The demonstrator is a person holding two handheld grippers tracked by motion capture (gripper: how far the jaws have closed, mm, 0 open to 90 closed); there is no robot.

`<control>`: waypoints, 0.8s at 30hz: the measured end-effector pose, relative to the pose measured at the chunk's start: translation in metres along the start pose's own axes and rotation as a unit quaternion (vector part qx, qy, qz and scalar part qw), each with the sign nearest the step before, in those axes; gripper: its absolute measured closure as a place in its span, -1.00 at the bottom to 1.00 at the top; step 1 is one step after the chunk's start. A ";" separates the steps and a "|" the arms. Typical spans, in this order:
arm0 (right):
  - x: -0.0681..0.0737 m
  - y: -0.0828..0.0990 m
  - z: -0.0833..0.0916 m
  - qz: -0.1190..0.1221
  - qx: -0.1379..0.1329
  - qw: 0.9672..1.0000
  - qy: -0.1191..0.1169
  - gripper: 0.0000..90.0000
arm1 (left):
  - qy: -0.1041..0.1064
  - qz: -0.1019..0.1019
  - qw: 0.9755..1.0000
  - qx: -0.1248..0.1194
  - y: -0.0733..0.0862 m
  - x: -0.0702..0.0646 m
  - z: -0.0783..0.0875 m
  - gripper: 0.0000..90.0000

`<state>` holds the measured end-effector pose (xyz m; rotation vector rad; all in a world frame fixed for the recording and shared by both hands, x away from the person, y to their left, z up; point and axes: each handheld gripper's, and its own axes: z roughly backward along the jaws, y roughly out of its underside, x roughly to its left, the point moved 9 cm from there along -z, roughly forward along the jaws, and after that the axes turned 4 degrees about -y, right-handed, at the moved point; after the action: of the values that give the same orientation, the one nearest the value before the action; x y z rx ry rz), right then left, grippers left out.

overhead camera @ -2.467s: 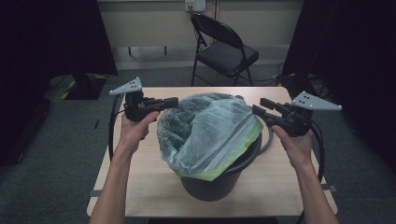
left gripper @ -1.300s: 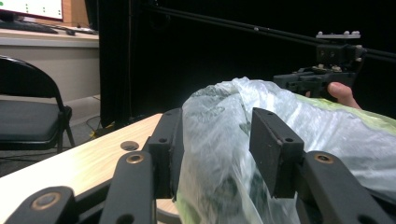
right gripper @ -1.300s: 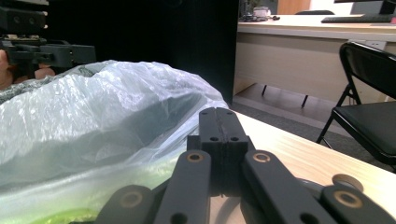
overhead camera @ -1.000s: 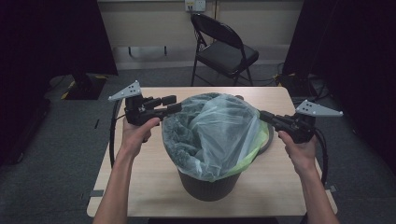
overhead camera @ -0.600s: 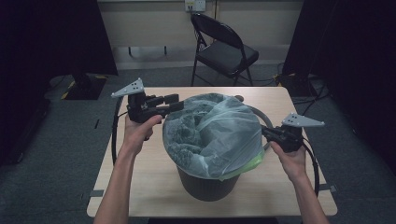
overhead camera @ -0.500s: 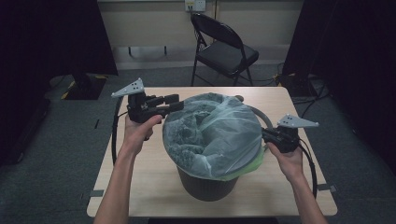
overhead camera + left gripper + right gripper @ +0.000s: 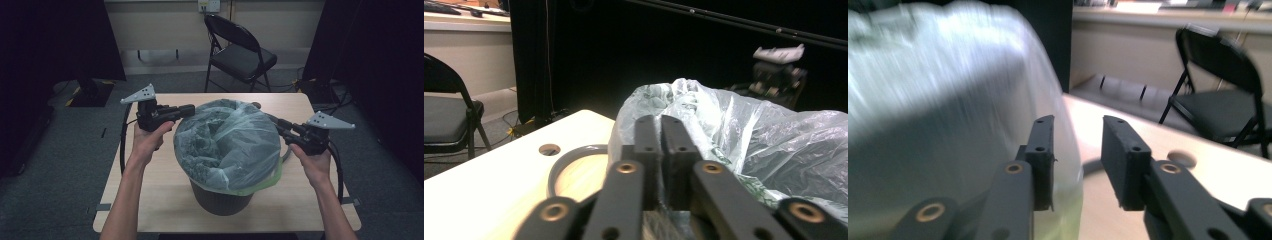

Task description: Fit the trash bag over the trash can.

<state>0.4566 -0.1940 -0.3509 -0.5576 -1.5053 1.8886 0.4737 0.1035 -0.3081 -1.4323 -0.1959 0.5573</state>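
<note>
A dark bin [image 7: 220, 200] stands mid-table under a puffed clear plastic bag [image 7: 230, 145] with a green hem. My left gripper [image 7: 191, 109] points at the bag's left rim. Its jaws [image 7: 660, 125] have just been closing and now stand together, with bag film [image 7: 734, 125] bunched under the pads. At the bag's right side, my right gripper [image 7: 276, 123] has just been opening. Its jaws [image 7: 1079, 122] stand apart, and the film [image 7: 938, 100] lies against the left finger [image 7: 1044, 150] without being pinched.
A grey ring [image 7: 574, 157] lies on the wooden table [image 7: 150, 200] behind the bin and curves out at its right [image 7: 287, 154]. A black folding chair [image 7: 240, 55] stands beyond the far edge. The table has a small round hole [image 7: 549, 149].
The right hand drew the bag's right edge down and forward, then its jaws opened off the film and it backed away slightly. The left hand stayed put and its jaws closed.
</note>
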 end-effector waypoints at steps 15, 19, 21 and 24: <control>0.032 -0.058 -0.003 0.022 -0.038 0.998 -0.053 0.11 | -0.013 0.005 1.000 0.019 0.005 0.000 0.007 0.27; 0.035 -0.052 -0.014 0.019 -0.011 0.998 -0.062 0.17 | -0.024 -0.007 0.999 0.024 0.007 -0.001 0.007 0.46; 0.033 -0.047 -0.017 0.017 0.001 0.998 -0.057 0.34 | -0.029 -0.006 0.999 0.015 0.003 0.003 0.008 0.71; 0.033 -0.044 -0.018 0.022 0.004 0.998 -0.051 0.62 | -0.024 0.002 1.000 0.008 0.000 0.007 0.008 1.00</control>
<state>0.4552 -0.1524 -0.3102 -0.4993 -1.5605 1.9829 0.4762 0.1136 -0.3079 -1.4054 -0.2260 0.5949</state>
